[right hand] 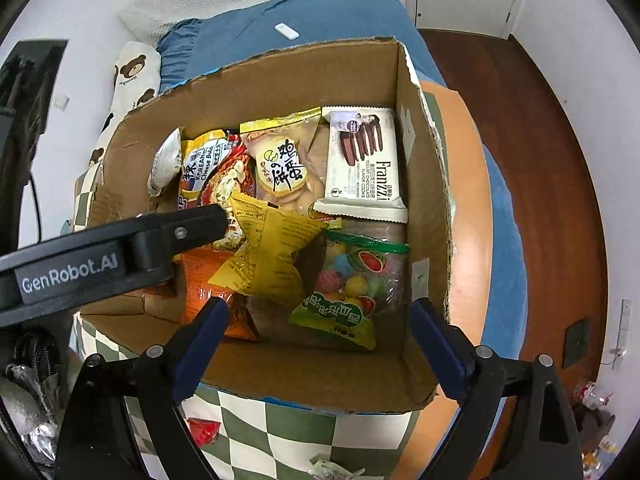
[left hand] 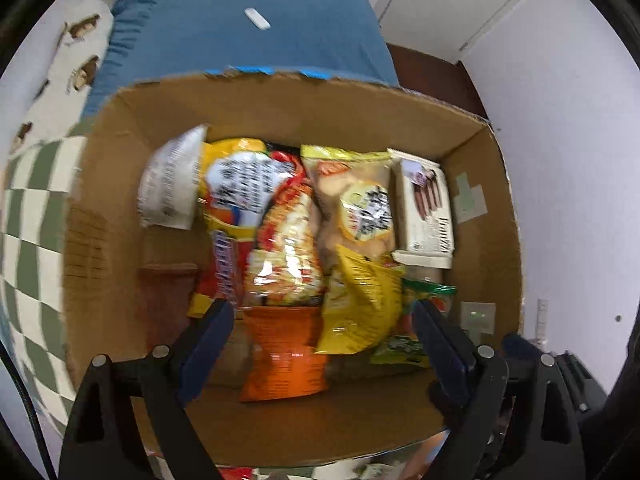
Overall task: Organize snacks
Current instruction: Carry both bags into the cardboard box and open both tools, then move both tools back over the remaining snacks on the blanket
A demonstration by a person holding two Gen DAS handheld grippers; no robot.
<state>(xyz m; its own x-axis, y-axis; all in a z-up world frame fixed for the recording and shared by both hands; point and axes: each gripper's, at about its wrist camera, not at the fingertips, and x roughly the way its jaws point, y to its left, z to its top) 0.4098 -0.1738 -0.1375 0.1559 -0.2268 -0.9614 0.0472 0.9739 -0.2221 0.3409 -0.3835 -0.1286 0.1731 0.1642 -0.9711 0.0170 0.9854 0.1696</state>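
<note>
Both claws gaped wide and empty: the left claw hovered inside the brown cardboard box, the right claw above the crumpled yellow snack packet.

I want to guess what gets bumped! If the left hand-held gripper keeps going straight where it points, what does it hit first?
Probably the orange snack bag, which lies between the open fingers of the left hand-held gripper inside the cardboard box. The yellow bag beside it is close too; depth is hard to judge.
</note>
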